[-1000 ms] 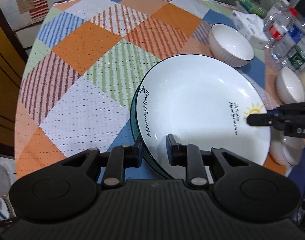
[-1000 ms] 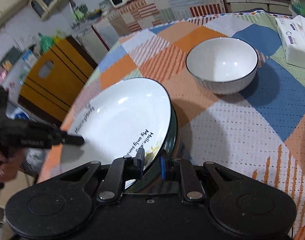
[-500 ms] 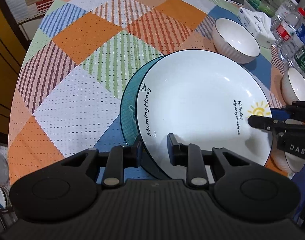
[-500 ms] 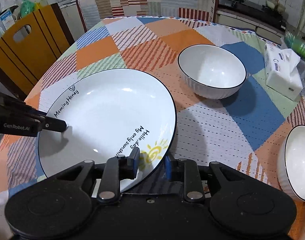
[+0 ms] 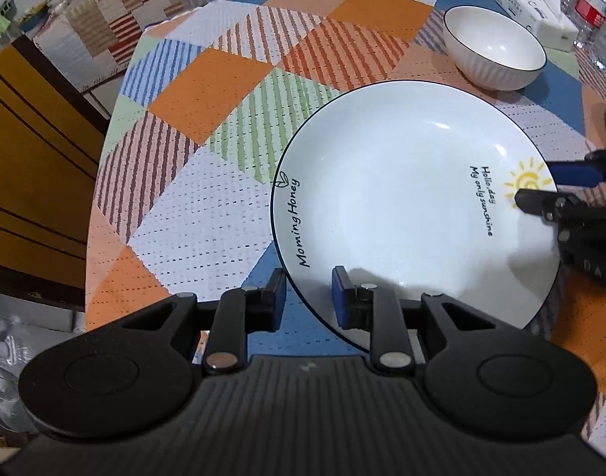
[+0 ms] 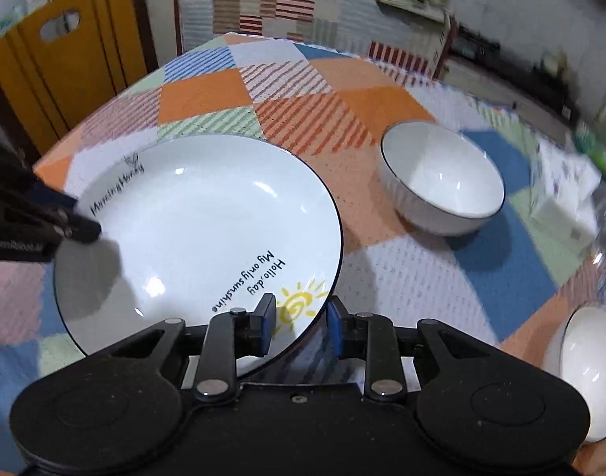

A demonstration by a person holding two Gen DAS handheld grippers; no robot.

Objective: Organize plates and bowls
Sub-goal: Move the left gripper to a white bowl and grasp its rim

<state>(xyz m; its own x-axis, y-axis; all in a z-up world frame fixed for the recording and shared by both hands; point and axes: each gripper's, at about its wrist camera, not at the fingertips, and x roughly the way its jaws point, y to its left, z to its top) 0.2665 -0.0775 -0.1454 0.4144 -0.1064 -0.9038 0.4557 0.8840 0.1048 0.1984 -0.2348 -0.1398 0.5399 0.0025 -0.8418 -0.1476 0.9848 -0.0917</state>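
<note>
A white plate (image 5: 402, 206) printed "Morning Honey" and with a yellow sun lies flat on the patchwork tablecloth (image 5: 223, 79). My left gripper (image 5: 308, 297) is shut on its near rim, with one finger outside the rim and one inside. In the right wrist view the same plate (image 6: 199, 230) has its sun edge between the fingers of my right gripper (image 6: 299, 317), which stands open with a gap at the outer pad. A darker plate edge (image 6: 310, 357) shows underneath. Each gripper also appears in the other view: the right gripper (image 5: 535, 184) and the left gripper (image 6: 78, 216).
A white ribbed bowl (image 5: 495, 45) stands behind the plate, and a second bowl (image 6: 588, 369) is at the right edge. A tissue pack (image 5: 533, 4) and water bottles (image 5: 596, 8) crowd the far right. A yellow cabinet (image 5: 25, 158) stands past the table's left edge.
The white plate came down from a tilt to lie flat, covering the teal plate that showed beside it. The right gripper's jaws let go of the rim and parted.
</note>
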